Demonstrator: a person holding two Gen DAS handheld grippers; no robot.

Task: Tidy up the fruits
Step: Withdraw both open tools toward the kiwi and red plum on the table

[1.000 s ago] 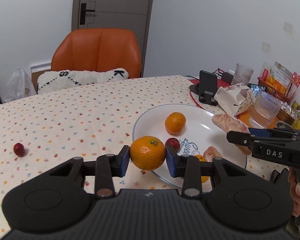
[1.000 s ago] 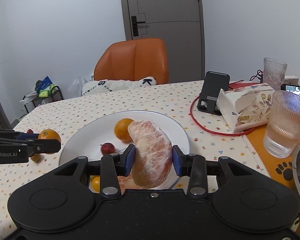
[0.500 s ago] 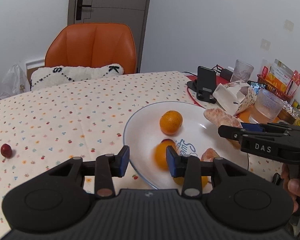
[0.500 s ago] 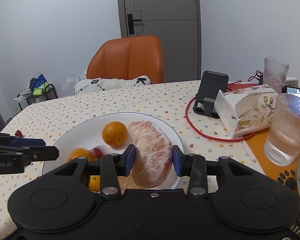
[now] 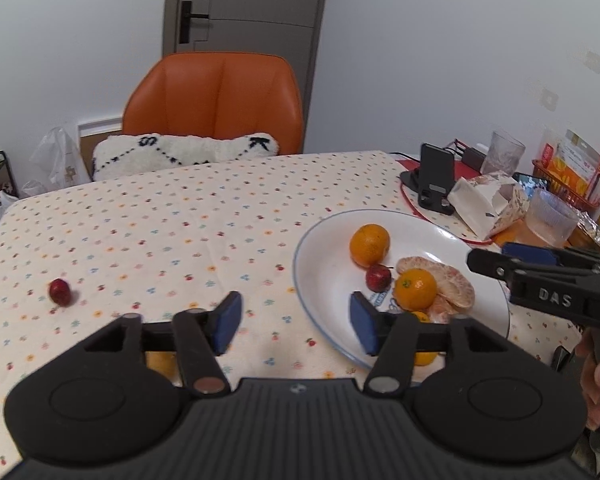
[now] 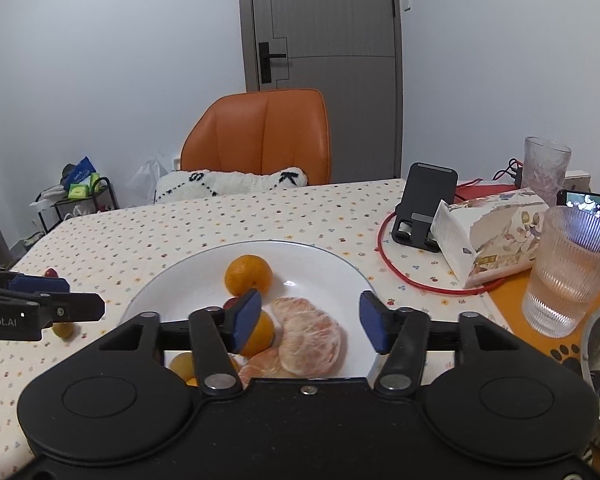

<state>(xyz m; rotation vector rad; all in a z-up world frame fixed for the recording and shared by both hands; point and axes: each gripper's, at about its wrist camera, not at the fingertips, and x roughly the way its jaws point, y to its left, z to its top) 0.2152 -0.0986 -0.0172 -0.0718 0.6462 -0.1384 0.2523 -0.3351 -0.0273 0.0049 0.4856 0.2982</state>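
Orange tangerine [image 5: 415, 288] and pomelo piece [image 6: 310, 336] now lie on the plate [image 5: 324, 256]; the left gripper [image 5: 294, 322] and right gripper [image 6: 309, 318] both released, so the red fruit [image 5: 59, 291] remains.

Left wrist view: taken from just behind the left gripper [image 5: 295, 322], looking forward along its spread fingers and slightly down, low and close over the table [image 5: 172, 224]; white plate [image 5: 324, 240] ahead to the right, orange chair [image 5: 216, 100] beyond. Right wrist view: taken from behind the right gripper [image 6: 310, 320], facing the same way, directly over the plate [image 6: 172, 280]. Shared by both: plate, chair [image 6: 260, 136], door, phone stand, and each other's gripper at the frame edge.
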